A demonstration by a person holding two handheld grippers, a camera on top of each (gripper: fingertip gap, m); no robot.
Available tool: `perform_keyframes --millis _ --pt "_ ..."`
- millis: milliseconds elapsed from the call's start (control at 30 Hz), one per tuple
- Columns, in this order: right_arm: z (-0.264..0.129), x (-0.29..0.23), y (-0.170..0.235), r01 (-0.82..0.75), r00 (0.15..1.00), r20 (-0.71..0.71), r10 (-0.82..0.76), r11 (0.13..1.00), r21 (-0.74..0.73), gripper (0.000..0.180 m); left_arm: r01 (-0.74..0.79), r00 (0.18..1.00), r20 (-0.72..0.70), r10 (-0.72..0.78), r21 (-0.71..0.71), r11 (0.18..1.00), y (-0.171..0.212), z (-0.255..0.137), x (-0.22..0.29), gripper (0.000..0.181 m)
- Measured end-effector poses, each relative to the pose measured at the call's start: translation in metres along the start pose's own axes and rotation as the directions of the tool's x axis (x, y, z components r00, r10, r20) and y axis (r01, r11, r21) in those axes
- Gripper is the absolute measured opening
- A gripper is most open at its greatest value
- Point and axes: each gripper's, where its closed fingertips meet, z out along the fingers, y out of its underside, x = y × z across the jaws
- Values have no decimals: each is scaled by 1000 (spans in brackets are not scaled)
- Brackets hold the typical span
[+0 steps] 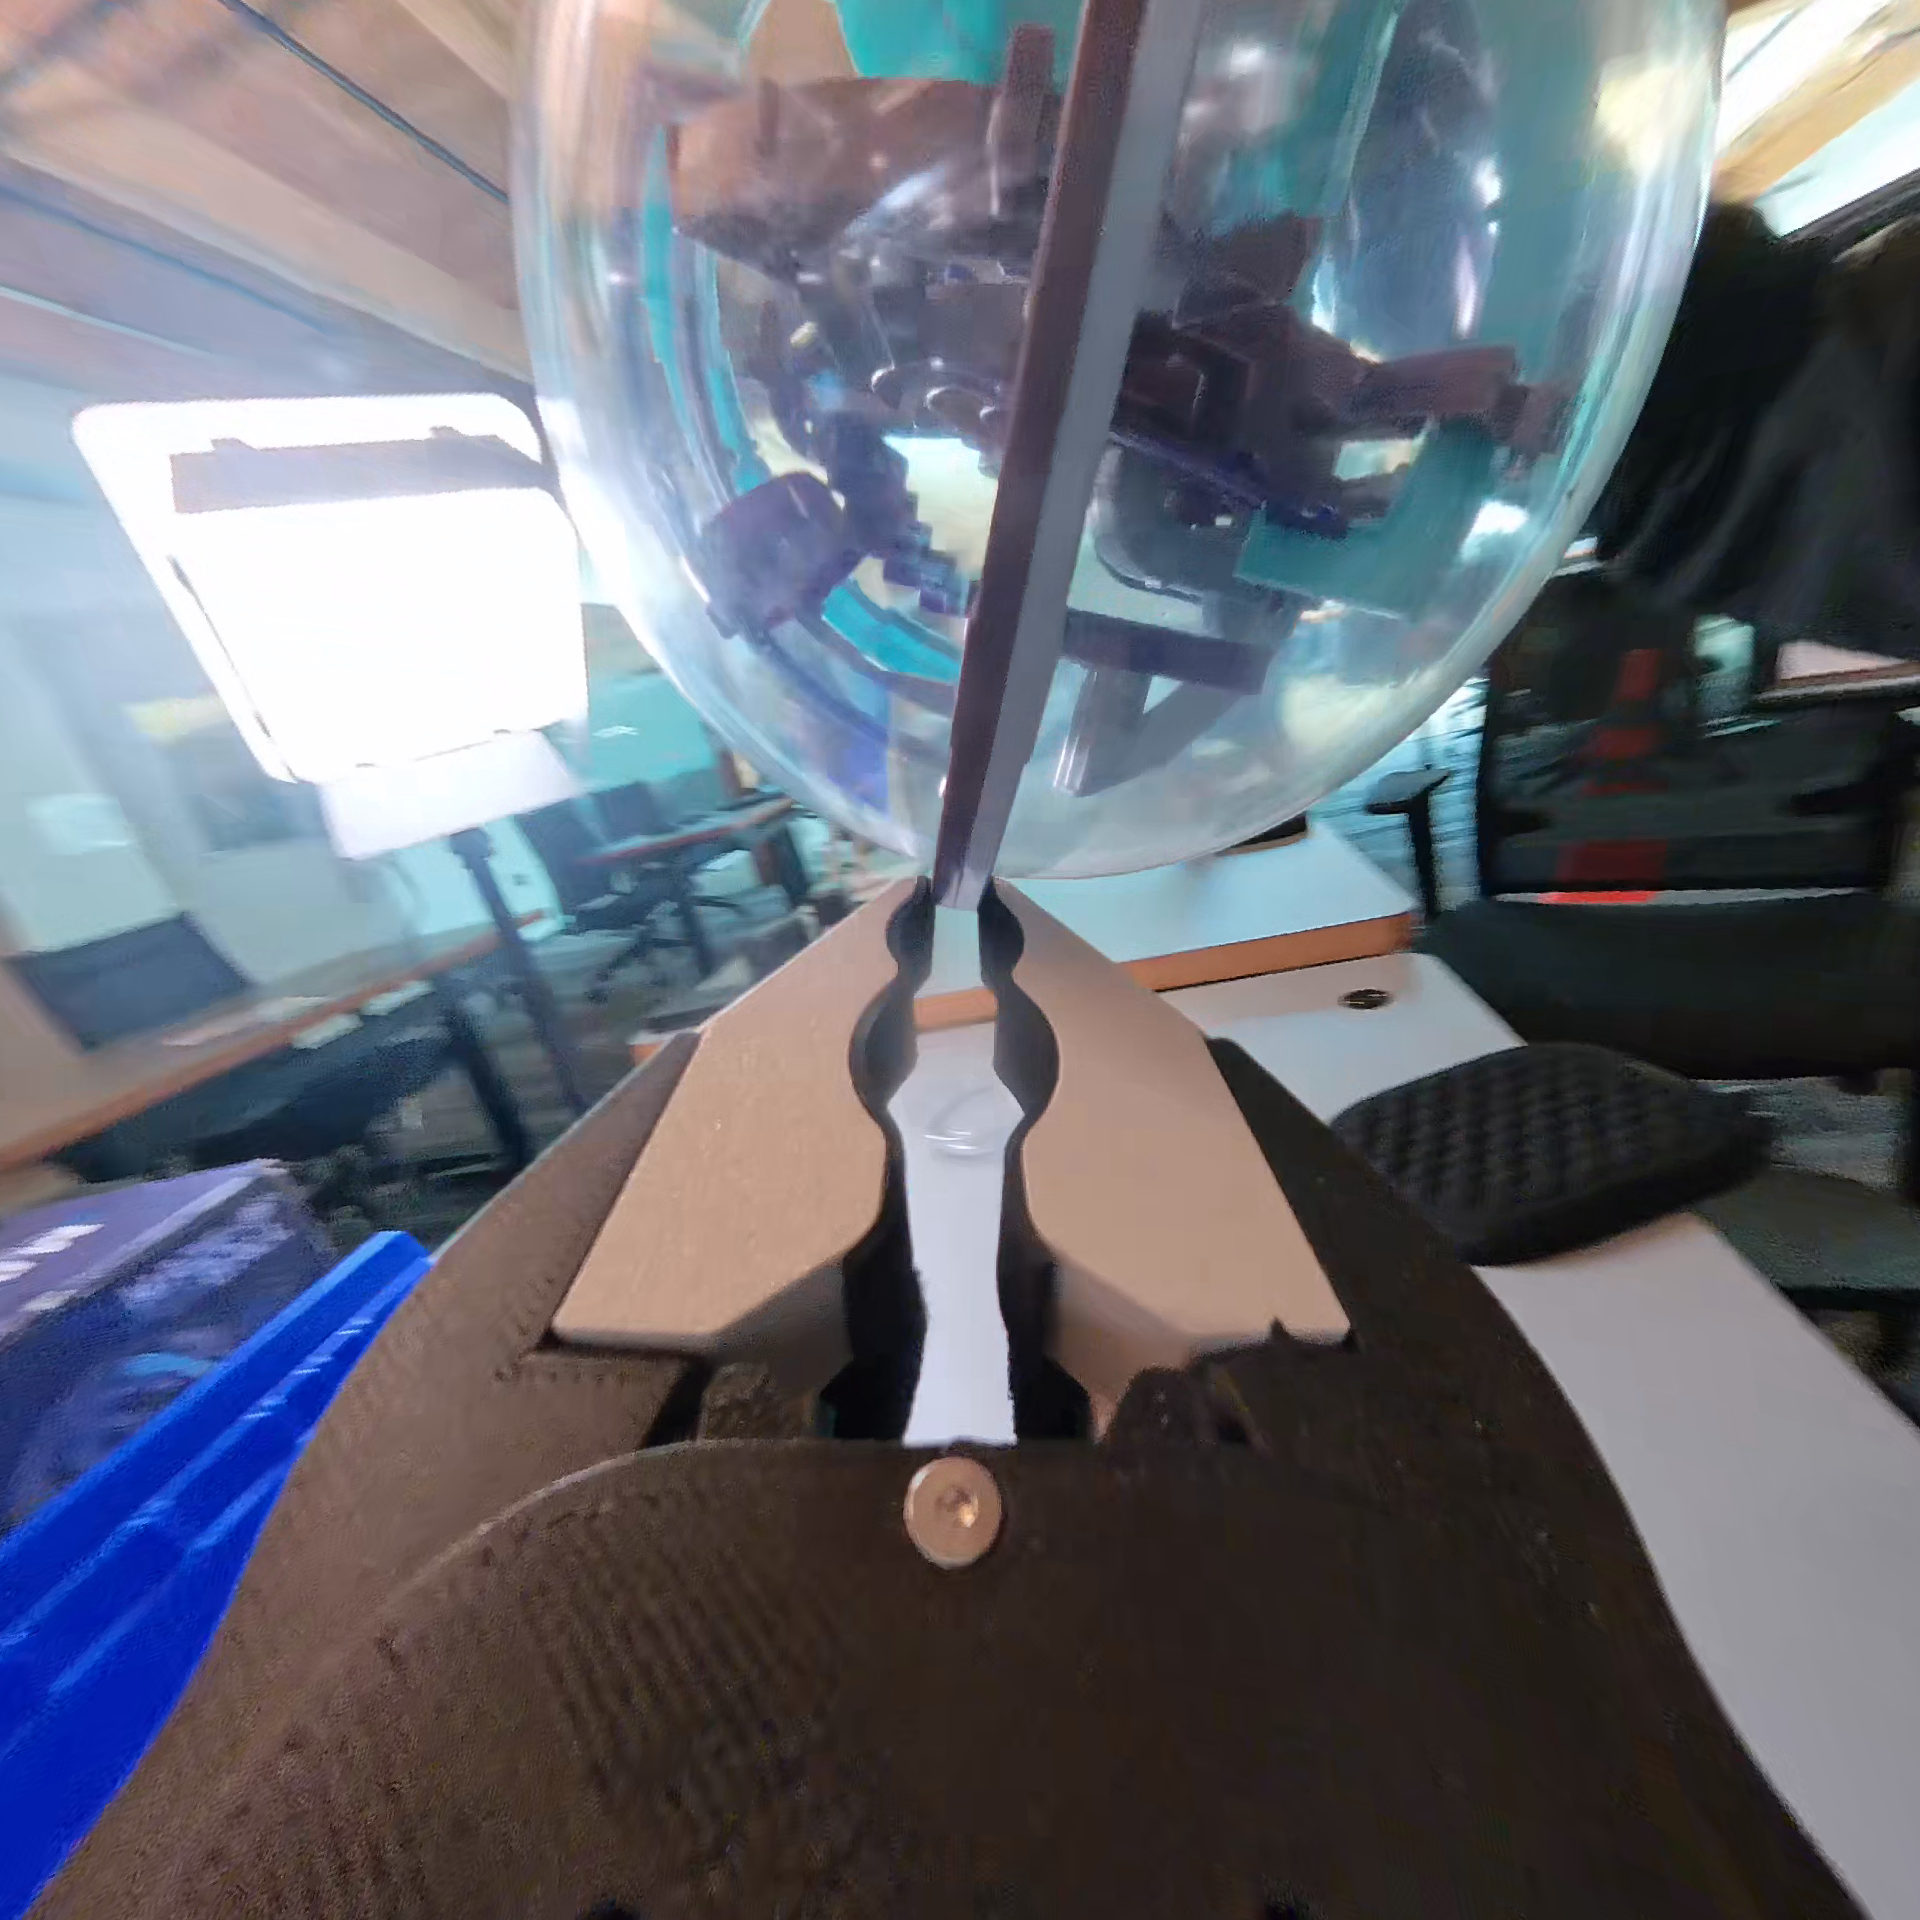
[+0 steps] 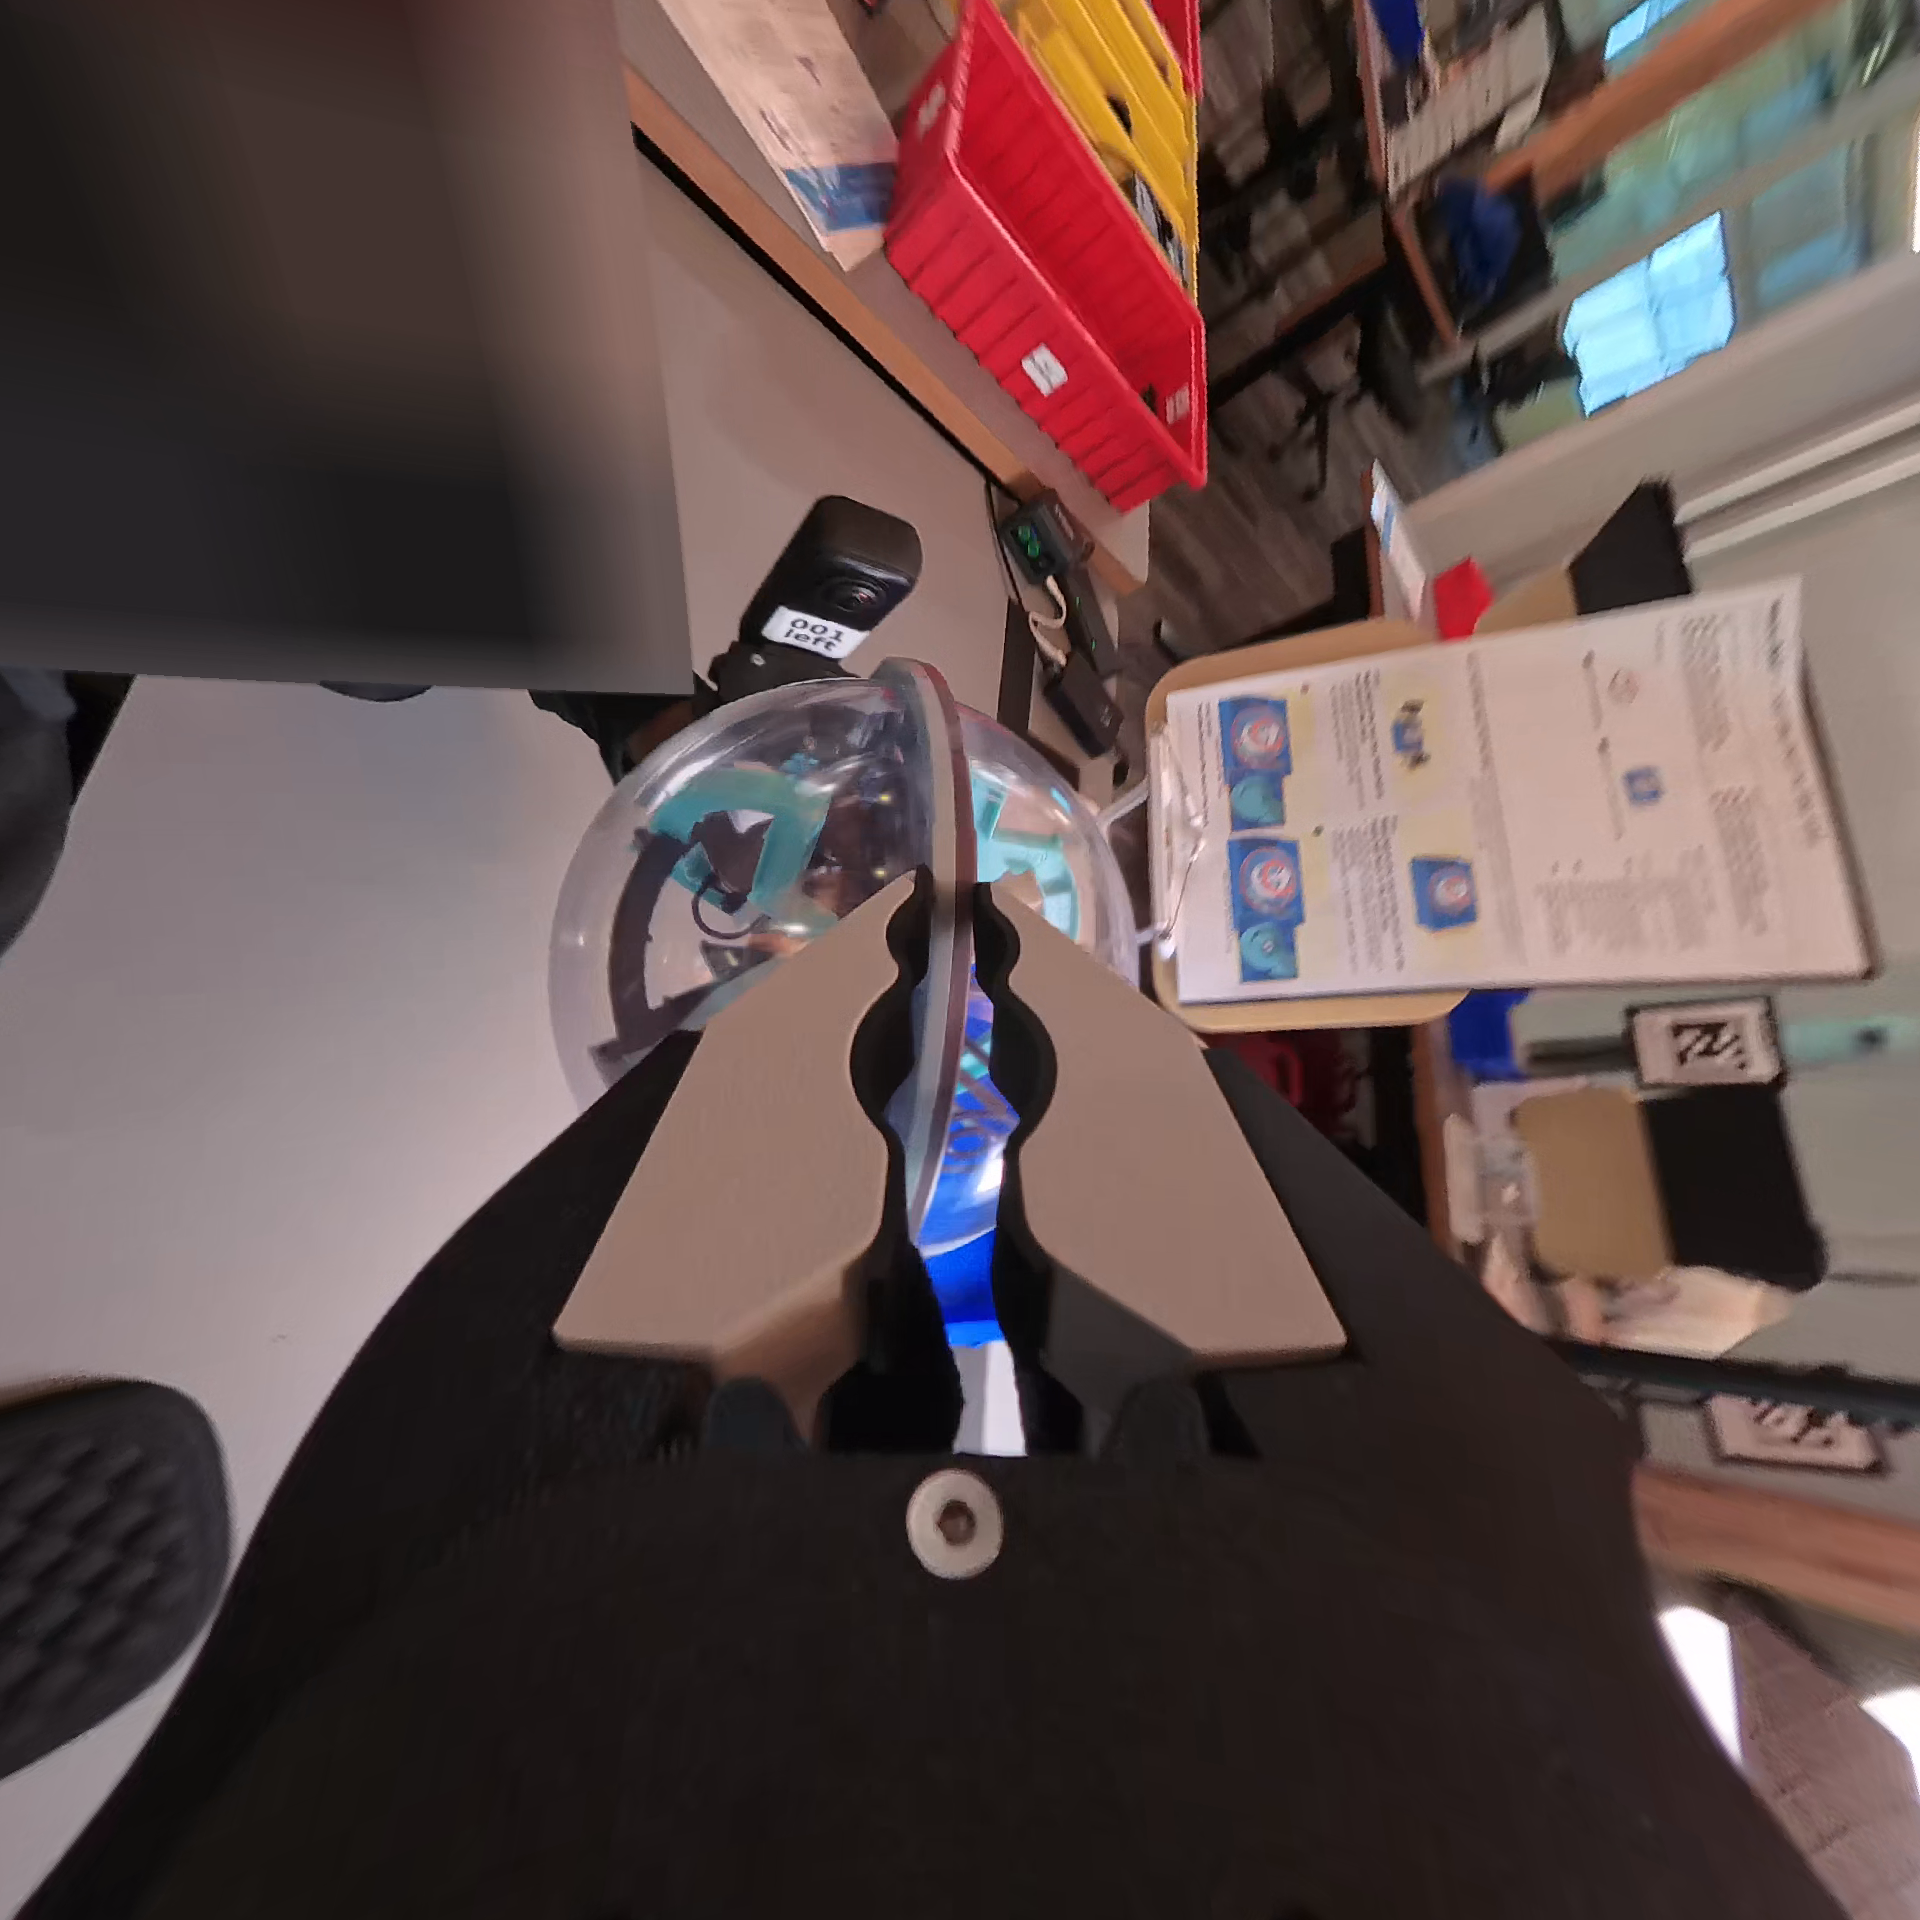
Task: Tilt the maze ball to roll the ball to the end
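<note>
The maze ball (image 1: 1226, 312) is a clear sphere with teal, brown and dark blue tracks inside and a thin grey ring around its middle. It is held in the air above a white table (image 1: 1704, 1382). My left gripper (image 1: 958, 900) is shut on the edge of the ring (image 1: 1049, 468), pinching it at the fingertips. In the right wrist view the maze ball (image 2: 727, 883) sits between my fingers, and my right gripper (image 2: 951, 894) is shut on the ring (image 2: 943, 977). The left gripper's camera (image 2: 831, 592) shows beyond the sphere. The small ball inside cannot be made out.
A blue bin (image 1: 177, 1455) lies at lower left. A black textured pad (image 1: 1538, 1143) rests on the table. Red (image 2: 1049, 270) and yellow (image 2: 1122, 94) bins and a printed sheet on a stand (image 2: 1507, 810) lie beyond the table. Office chairs and desks stand behind.
</note>
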Motion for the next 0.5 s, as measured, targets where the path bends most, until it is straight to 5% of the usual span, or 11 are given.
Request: perform_keyframes --millis 200,500 --pt "12 9 10 -104 994 13 104 994 -46 5 167 974 -156 -167 -8 986 12 -2 7 7" --pt "4 15 7 -142 990 3 142 990 -1 6 173 973 -158 -169 9 985 0 -10 -1 7"
